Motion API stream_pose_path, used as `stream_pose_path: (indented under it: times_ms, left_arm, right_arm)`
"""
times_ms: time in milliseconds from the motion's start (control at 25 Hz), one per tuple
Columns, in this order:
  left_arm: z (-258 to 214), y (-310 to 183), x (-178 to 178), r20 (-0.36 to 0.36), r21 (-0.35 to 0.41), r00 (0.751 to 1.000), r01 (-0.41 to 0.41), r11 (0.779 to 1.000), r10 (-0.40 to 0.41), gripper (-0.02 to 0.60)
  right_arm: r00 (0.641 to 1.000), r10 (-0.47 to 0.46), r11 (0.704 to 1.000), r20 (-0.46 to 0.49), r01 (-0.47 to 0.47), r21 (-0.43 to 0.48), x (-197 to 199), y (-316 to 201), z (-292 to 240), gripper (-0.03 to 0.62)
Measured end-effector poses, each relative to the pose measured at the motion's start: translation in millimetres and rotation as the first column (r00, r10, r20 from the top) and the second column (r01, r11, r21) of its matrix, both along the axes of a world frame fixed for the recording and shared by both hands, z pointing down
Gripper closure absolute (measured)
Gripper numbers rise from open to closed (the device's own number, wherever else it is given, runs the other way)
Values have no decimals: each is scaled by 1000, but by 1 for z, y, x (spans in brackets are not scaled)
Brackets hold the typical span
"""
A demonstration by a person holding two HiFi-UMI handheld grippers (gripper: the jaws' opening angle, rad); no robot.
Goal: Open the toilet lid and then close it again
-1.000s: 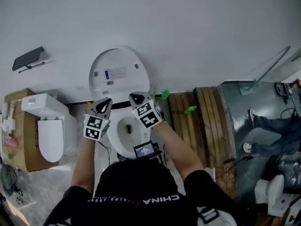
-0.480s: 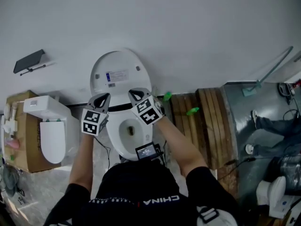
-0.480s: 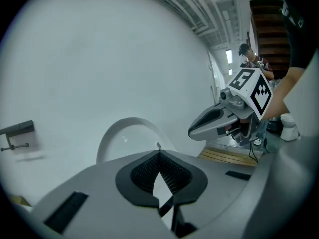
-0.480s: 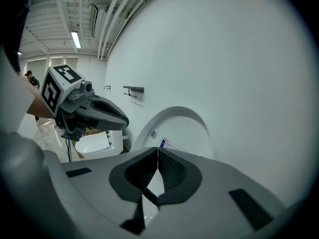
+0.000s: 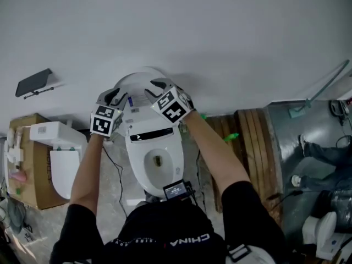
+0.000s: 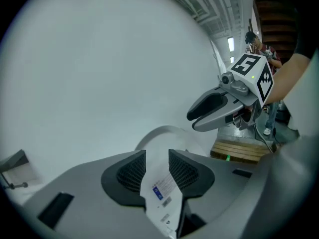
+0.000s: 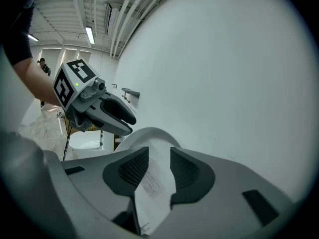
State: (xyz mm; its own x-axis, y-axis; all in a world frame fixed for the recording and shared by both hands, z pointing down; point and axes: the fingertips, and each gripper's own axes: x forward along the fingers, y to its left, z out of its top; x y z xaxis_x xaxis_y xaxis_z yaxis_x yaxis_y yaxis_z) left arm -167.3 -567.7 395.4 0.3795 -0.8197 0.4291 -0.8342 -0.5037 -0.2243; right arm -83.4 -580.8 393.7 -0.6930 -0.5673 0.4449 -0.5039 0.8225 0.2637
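Left gripper (image 6: 157, 167) is released: its jaws have just been opening and stand partly apart with nothing clamped. The printed inner face of the toilet lid (image 5: 138, 86) shows through the gap, beyond the pads. The right gripper (image 7: 159, 166) reads the same: jaws just opening, partly apart, with the lid face ahead of them and not gripped.

In the head view the lid stands raised against the wall (image 5: 209, 32), at 12 o'clock from the bowl (image 5: 157, 159). The left gripper sits at about 9 o'clock on the lid's upper part, the right at about 2 o'clock.

Judgement: opening is done and the closing step is in hand. Recommended method:
- Take the top rim on both sides at matching height, so the hinge is not twisted.
- Tip the lid away from the wall gently.
- Keep contact through the whole descent towards 6 o'clock, rather than letting it drop onto the bowl.
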Motion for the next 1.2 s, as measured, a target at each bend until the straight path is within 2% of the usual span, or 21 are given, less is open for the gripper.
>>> stream_pose_path:
  times_ms: [200, 360, 600, 760, 880, 1200]
  left_arm:
    - [3, -55, -21, 72, -27, 997, -4, 1000, 6, 425]
    - [18, -80, -26, 108, -100, 991, -69, 993, 80, 410]
    - [34, -98, -25, 163, -175, 966, -172, 969, 201, 408]
    - [40, -98, -18, 173, -182, 958, -198, 963, 230, 408]
    - [36, -93, -19, 161, -158, 965, -182, 971, 207, 410]
    - [28, -54, -9, 146, -142, 966, -192, 971, 212, 410]
  right_arm:
    - [999, -28, 999, -36, 27, -25, -11, -57, 3, 434]
    - [995, -60, 995, -85, 53, -84, -12, -87, 18, 421]
    - [984, -124, 980, -129, 101, -173, -18, -107, 34, 421]
    - [973, -142, 972, -180, 103, -212, -20, -105, 42, 419]
    - [972, -150, 972, -183, 112, -204, -20, -100, 40, 422]
    - [958, -224, 962, -180, 188, -196, -12, -58, 36, 421]
